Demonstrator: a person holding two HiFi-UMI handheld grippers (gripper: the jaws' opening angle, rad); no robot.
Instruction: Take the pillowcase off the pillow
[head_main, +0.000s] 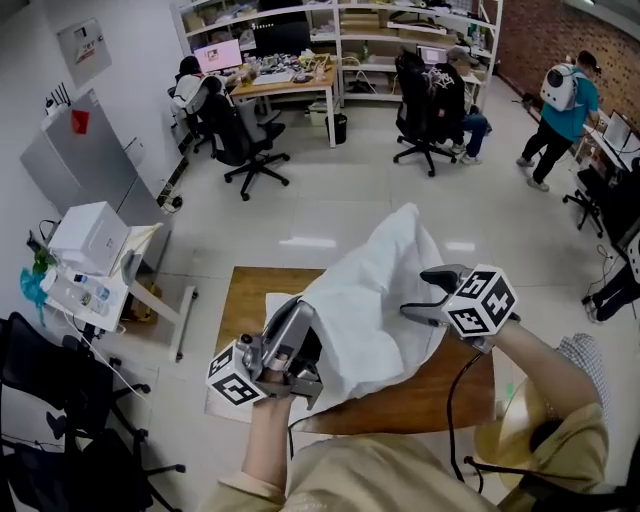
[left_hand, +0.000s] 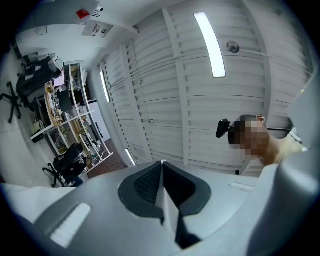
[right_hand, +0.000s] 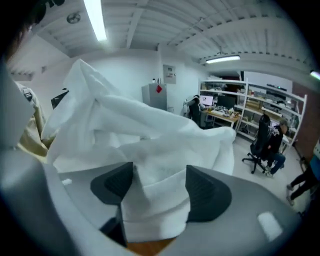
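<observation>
Over the wooden table (head_main: 250, 290), the left gripper (head_main: 297, 328) is pinched tight on a thin edge of the white pillowcase (head_main: 375, 290) at its near end. The pillowcase runs lengthwise up and away from the person, between both tools. On its right flank the right gripper (head_main: 418, 293) gapes wide, with cloth bulging between its jaws but not pinched. I'd judge it the better placed to grab the bulk.

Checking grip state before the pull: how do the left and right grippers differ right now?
Fingers: left gripper shut, pinching a thin pillowcase edge; right gripper wide apart, bunched pillowcase between them. Aim: left gripper points up at the ceiling; right gripper looks across the room, into the fabric. Both are at the pillowcase.
</observation>
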